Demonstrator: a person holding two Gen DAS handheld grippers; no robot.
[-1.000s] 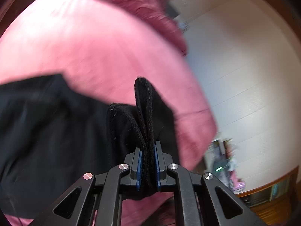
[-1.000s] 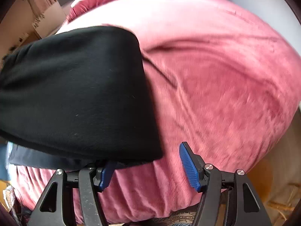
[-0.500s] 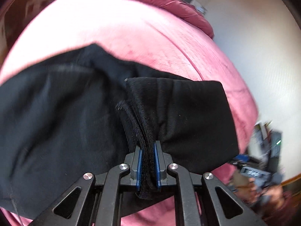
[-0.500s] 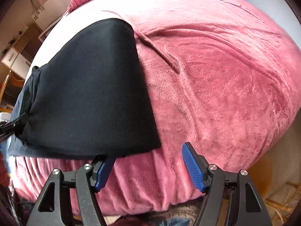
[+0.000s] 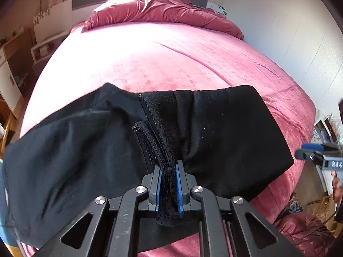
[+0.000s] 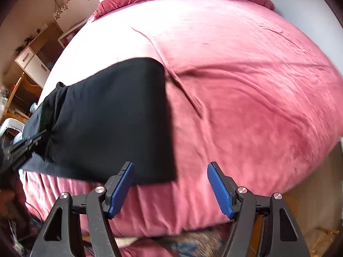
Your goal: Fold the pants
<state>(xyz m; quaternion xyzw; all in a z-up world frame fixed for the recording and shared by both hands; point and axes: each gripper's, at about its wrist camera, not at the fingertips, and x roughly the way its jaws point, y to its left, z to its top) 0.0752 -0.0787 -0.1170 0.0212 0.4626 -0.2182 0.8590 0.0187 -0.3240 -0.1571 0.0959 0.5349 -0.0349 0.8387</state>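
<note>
Pink velvety bedding point(image 5: 182, 64) covers a wide bed, with a rumpled duvet point(image 5: 158, 6) at its far end. Black pants point(image 5: 225, 132) lie folded across the near edge. On the left, the left gripper point(image 5: 169, 184) is clamped tight on a bunched hem of the pants, its blue pads pressing the fabric. Further right, the right gripper point(image 6: 170, 189) stands spread wide, holding nothing, hovering just beside the pants' near right corner point(image 6: 163, 171).
</note>
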